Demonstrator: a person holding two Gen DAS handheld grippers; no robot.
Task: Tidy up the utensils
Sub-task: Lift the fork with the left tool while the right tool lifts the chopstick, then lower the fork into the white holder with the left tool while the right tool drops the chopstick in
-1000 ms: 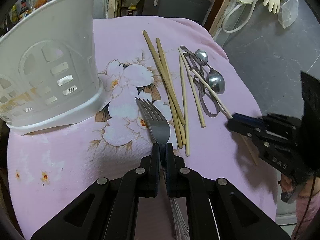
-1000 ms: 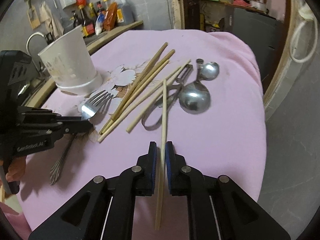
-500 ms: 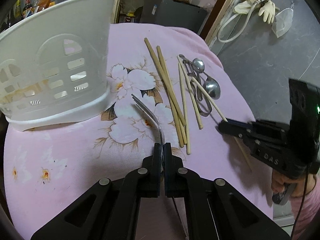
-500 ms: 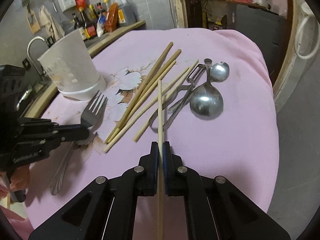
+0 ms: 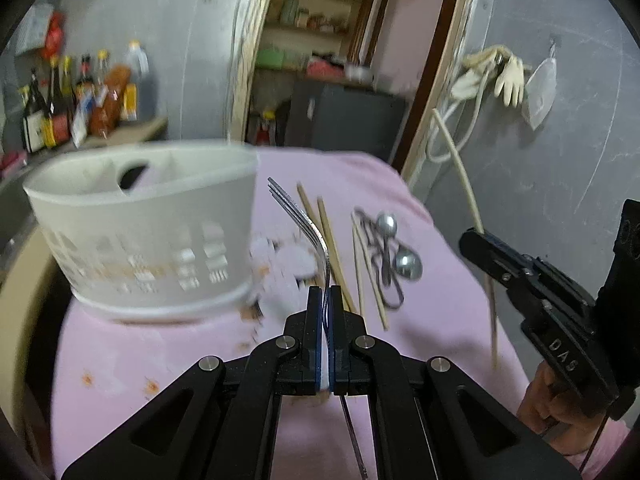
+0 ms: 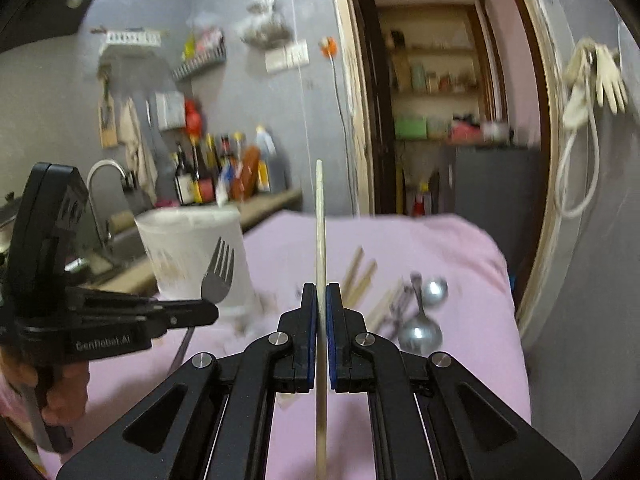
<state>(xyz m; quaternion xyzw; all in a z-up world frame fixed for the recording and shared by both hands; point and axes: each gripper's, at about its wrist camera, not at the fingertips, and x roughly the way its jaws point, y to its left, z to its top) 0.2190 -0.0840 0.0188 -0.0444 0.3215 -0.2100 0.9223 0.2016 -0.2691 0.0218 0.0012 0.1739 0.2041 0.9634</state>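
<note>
Both tools have risen off the pink cloth [image 5: 420, 184], left gripper [image 5: 327, 300] clamped on the fork [image 5: 304, 220], right gripper [image 6: 320, 300] clamped on a chopstick [image 6: 319, 216].

one fork [image 5: 298, 216], two spoons [image 5: 408, 266]
</note>
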